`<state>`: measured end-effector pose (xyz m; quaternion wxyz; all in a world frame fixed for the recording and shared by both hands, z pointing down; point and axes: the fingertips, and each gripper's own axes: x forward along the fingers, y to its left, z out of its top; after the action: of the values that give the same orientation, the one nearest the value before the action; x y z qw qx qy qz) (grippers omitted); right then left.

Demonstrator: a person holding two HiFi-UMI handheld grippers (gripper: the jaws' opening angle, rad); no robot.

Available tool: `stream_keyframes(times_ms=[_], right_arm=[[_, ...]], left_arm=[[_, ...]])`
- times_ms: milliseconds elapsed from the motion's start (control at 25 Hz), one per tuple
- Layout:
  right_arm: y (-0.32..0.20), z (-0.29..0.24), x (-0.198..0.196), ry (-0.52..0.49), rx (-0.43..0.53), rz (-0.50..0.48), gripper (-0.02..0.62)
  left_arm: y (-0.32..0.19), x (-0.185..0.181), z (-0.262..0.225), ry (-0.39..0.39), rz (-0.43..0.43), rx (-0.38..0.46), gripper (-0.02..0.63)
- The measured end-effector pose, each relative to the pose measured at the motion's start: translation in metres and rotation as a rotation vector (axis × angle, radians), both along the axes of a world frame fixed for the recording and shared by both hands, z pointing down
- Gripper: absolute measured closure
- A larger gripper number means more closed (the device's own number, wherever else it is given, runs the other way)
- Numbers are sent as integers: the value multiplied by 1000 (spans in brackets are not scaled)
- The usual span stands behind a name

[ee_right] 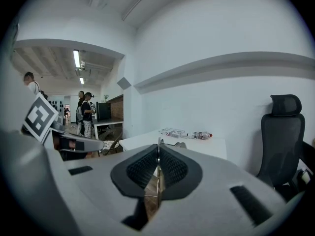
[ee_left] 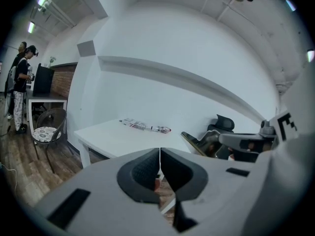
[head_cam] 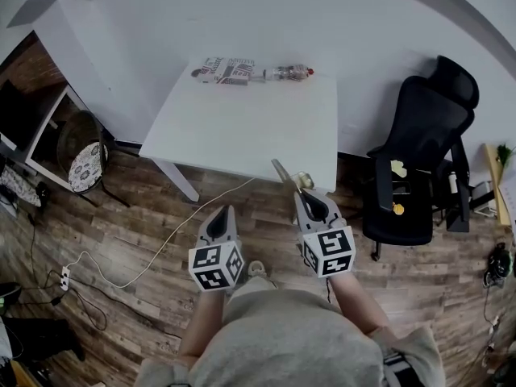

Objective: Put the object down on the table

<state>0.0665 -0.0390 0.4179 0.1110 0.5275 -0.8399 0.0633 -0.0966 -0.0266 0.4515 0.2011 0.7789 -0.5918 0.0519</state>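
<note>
Left gripper (head_cam: 222, 213) – held low before the body, pointing at the table (head_cam: 242, 131), jaws together on nothing | right gripper (head_cam: 303, 193) – beside it, forearm stretched forward, clamped on a thin shiny object (head_cam: 282, 172) | object – tip at the table's near edge, not set down.

Even indoor light, fisheye warp (dark corners), soft shadows, no glare

The table (head_cam: 242, 127) is showing plain white, the office chair (head_cam: 419, 135) solid black, the floor (head_cam: 121, 224) streaky brown wood-grain. The grey left gripper (head_cam: 226, 210) and right gripper (head_cam: 300, 192) are flashing black-and-white square markers, and the flat object (head_cam: 282, 172) is glinting gold.
</note>
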Motion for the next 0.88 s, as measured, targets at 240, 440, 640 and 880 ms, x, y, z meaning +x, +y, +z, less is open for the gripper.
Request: stream_keyframes(times_ms=[240,440,640,880], right_arm=[[-39,-1,-16,3,4,6,581],[-68,2,-24,5,2,17,581],[-93,5,-32,2,3,29,581],[-119,10,-40,3,-3,39,581]], left_arm=[[-40,-14,-1,1,12,2,598],[-70,-21,0,-1,23,1,598],[-96,-31,3,-6,34,0,598],[-122,-40,7,-6,42,-3,598]])
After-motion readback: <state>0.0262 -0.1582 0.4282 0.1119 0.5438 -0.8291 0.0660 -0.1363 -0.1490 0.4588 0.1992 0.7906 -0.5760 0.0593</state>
